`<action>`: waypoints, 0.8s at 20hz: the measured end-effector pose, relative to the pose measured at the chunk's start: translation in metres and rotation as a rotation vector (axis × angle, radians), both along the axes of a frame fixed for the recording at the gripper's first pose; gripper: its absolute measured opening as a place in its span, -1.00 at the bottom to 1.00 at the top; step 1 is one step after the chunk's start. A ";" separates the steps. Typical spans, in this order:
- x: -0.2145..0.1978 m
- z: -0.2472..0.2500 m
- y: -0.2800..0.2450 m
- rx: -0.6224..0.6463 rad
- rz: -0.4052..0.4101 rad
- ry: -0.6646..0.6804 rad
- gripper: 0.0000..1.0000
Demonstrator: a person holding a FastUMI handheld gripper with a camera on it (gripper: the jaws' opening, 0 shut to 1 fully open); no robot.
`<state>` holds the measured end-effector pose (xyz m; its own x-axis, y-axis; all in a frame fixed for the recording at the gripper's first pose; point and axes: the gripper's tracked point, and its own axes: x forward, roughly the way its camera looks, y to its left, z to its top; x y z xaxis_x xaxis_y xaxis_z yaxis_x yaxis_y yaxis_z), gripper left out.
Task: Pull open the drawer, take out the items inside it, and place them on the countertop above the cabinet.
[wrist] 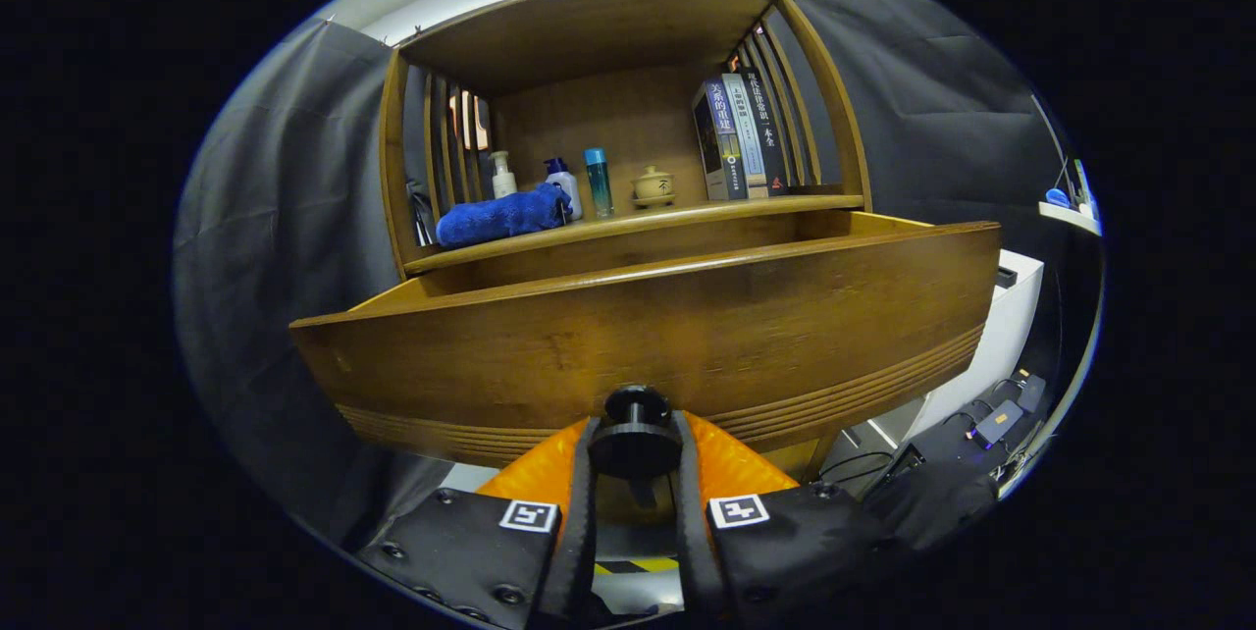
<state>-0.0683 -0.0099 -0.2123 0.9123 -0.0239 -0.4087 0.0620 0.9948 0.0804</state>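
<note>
The drawer front [648, 336] stands pulled out across the whole approach, its black knob [636, 434] held between the gripper [635, 458] fingers; free room remains above its top edge. On the countertop [638, 218], a blue towel [502, 216], bottles [564, 188], cup [654, 186] and books [738, 134] crowd the back; the front strip lies open.

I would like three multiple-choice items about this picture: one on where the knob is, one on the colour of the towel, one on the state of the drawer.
1. Where is the drawer knob?
A. between the fingers
B. far beyond them
C. on the shelf

2. What colour is the towel on the countertop?
A. red
B. blue
C. white

3. How is the drawer?
A. fully closed
B. removed
C. pulled out

Key: 1 A, the gripper has one finger on each side of the knob. 2 B, the rolled towel beside the bottles is blue. 3 C, the drawer front stands forward of the cabinet, side walls showing.
</note>
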 end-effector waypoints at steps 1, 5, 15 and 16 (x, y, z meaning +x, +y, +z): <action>-0.001 -0.001 0.001 0.003 0.002 0.007 -0.14; -0.005 0.000 0.003 0.002 0.016 0.010 -0.14; -0.012 -0.014 0.015 0.001 0.090 0.057 0.63; -0.013 -0.012 0.017 0.005 0.104 0.054 0.76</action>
<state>-0.0817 0.0075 -0.2239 0.8864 0.0720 -0.4572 -0.0370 0.9957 0.0852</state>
